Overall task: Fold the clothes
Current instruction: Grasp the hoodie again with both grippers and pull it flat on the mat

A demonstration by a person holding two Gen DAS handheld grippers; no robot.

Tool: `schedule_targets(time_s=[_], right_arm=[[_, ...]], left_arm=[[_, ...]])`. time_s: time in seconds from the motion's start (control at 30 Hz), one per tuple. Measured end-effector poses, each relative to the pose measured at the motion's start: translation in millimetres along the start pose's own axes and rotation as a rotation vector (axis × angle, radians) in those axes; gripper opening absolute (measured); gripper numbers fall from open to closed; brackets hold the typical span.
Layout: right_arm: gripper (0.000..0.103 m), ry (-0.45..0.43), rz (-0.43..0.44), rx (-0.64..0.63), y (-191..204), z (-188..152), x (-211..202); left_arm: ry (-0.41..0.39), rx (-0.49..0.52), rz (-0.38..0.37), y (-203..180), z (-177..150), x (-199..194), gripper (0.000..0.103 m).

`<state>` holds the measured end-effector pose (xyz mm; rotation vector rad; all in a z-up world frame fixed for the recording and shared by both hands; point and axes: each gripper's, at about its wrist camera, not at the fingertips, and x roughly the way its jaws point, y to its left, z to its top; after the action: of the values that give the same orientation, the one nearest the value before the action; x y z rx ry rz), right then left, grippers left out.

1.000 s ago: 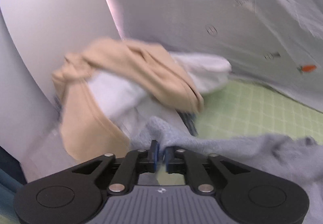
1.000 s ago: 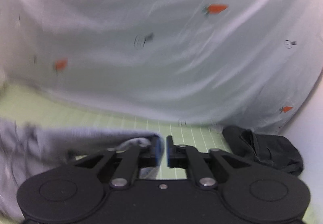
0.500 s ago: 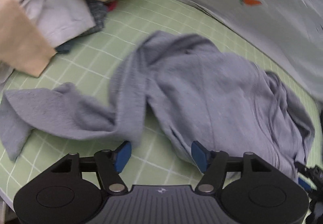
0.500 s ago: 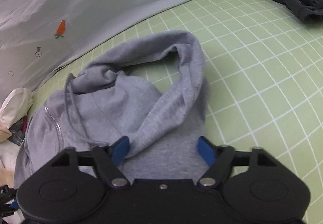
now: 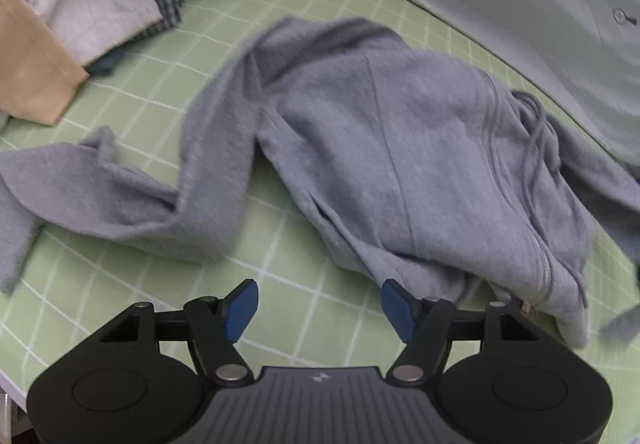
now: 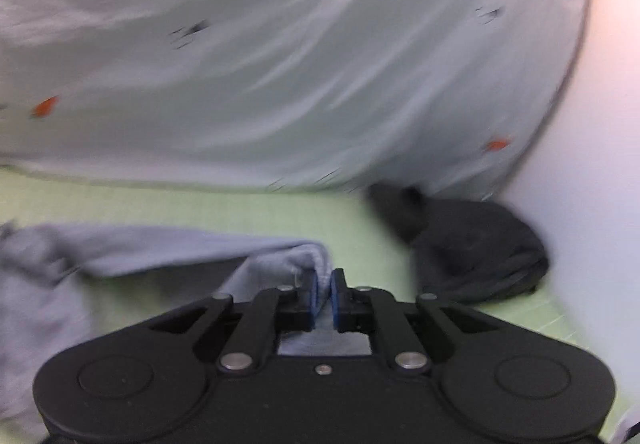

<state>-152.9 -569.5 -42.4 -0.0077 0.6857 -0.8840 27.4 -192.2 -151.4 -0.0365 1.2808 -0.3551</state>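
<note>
A grey zip hoodie [image 5: 380, 132] lies crumpled on the green grid mat [image 5: 160, 304], one sleeve trailing off to the left. My left gripper [image 5: 318, 300] hovers over the mat just in front of the hoodie's lower edge. Its jaws are opening wide and nothing is between them. In the right wrist view, my right gripper [image 6: 325, 284] is closing, and its blue pads pinch a fold of the grey hoodie [image 6: 160, 248], which stretches away to the left.
A pile of beige, white and checked clothes [image 5: 80, 4] sits at the mat's far left. A black garment [image 6: 472, 244] lies at the far right by a white wall. A pale sheet with a carrot print [image 6: 280, 64] hangs behind the mat.
The left gripper let go of the grey fabric, opened wide and tipped down over the hoodie. The right gripper opened over the hoodie, then shut on a fold and swung up toward the sheet.
</note>
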Motion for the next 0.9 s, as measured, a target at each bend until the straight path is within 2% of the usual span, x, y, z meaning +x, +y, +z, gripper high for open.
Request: schedule_targets(time_s=[0.1,0.13,0.2,0.27,0.33,0.43,0.53,0.6,0.63,0.67,0.7,0.77,0.8,0.83,0.87,0.9], right_arm=[[0.049,0.060,0.016,-0.016,-2.4,1.7,18.7],[0.052,0.072,0.037,-0.014,2.7,-2.5,20.1],[0.058,0.114,0.138,0.001,17.1,-15.2,21.2],[0.073,0.176,0.283,0.050,36.1,-31.6,23.3],[0.094,0.244,0.414,0.084,56.1,-47.9,25.5],[0.103,0.321,0.521,0.105,85.2,-69.8,28.3],[0.103,0.362,0.573,0.119,102.1,-86.2,31.5],[0.103,0.372,0.602,0.132,108.3,-91.7,31.3],[0.103,0.379,0.606,0.134,107.8,-93.6,32.5],[0.103,0.387,0.612,0.135,107.4,-95.2,34.0],[0.102,0.396,0.623,0.136,107.0,-95.6,35.7],[0.085,0.400,0.650,0.171,100.7,-95.2,37.2],[0.063,0.402,0.662,0.193,97.6,-94.4,38.0],[0.037,0.407,0.670,0.209,95.3,-94.0,37.9],[0.032,0.411,0.682,0.225,92.8,-93.7,37.5],[0.023,0.407,0.702,0.239,90.3,-93.5,35.8]], left_arm=[[0.033,-0.008,-0.044,-4.3,-3.5,8.9,0.072],[0.044,-0.012,-0.059,-5.8,-4.7,11.9,0.073],[0.055,-0.013,-0.065,-9.5,-7.1,17.5,0.073],[0.047,-0.010,-0.066,-13.3,-8.6,20.6,0.076],[0.023,-0.007,-0.080,-17.3,-9.0,22.2,0.079],[0.010,0.029,-0.099,-26.2,-8.1,26.6,0.081],[-0.006,0.090,-0.078,-39.8,-8.0,31.8,0.082],[-0.047,0.133,-0.066,-48.2,-9.9,33.7,0.082],[-0.059,0.152,-0.071,-51.2,-10.8,35.0,0.079],[-0.066,0.167,-0.082,-53.6,-11.1,35.4,0.065],[-0.072,0.180,-0.095,-55.9,-11.2,35.3,0.057],[-0.093,0.206,-0.096,-59.6,-12.1,33.7,0.028],[-0.112,0.221,-0.073,-60.7,-13.3,31.6,0.022],[-0.126,0.227,-0.063,-60.4,-14.2,28.8,0.013],[-0.137,0.223,-0.062,-58.1,-14.6,24.8,0.012],[-0.153,0.222,-0.069,-55.3,-15.2,18.7,0.011]])
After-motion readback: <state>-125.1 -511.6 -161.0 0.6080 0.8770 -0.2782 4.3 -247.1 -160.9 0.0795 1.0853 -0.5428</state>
